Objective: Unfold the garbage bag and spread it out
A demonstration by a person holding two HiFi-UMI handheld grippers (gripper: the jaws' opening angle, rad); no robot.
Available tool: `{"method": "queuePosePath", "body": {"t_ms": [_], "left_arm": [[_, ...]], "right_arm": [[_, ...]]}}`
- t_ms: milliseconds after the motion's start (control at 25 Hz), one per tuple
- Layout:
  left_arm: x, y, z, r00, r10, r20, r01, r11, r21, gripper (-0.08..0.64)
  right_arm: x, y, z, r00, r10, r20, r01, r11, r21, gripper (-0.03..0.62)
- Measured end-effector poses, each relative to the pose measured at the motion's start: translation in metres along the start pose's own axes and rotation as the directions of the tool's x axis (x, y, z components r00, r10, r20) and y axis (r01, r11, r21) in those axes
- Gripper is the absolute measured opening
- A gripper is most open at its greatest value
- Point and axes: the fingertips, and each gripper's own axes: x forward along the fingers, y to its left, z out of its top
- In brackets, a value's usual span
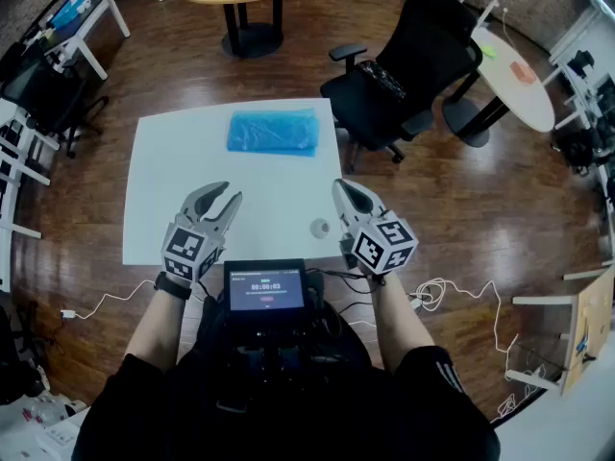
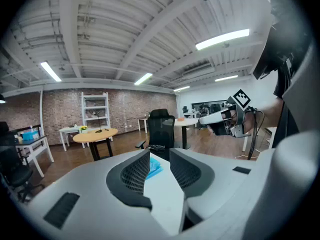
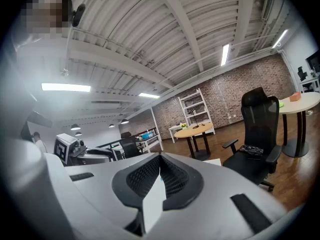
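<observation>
Ahead, folded garbage bag (image 1: 273, 132) on table (image 1: 173, 190), well beyond both jaws.

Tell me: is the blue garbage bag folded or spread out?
Folded. The garbage bag lies as a compact rectangle near the white table's far edge.

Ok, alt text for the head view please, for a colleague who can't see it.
A folded blue garbage bag lies near the far edge of a white table. Nearer the person, the left gripper, jaws slightly apart, and the right gripper, jaws shut, hover empty over the table's near side.
</observation>
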Motion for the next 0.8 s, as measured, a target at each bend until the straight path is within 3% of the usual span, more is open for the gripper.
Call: {"method": "queuePosePath", "body": {"t_ms": [800], "left_arm": [[0.028, 0.002, 0.019, 1.0, -0.026, 0.007, 0.026, 0.999, 0.044, 0.13]], "right_arm": [[0.007, -0.013, 0.008, 1.0, -0.02, 0.003, 0.02, 0.999, -0.042, 0.021]]}}
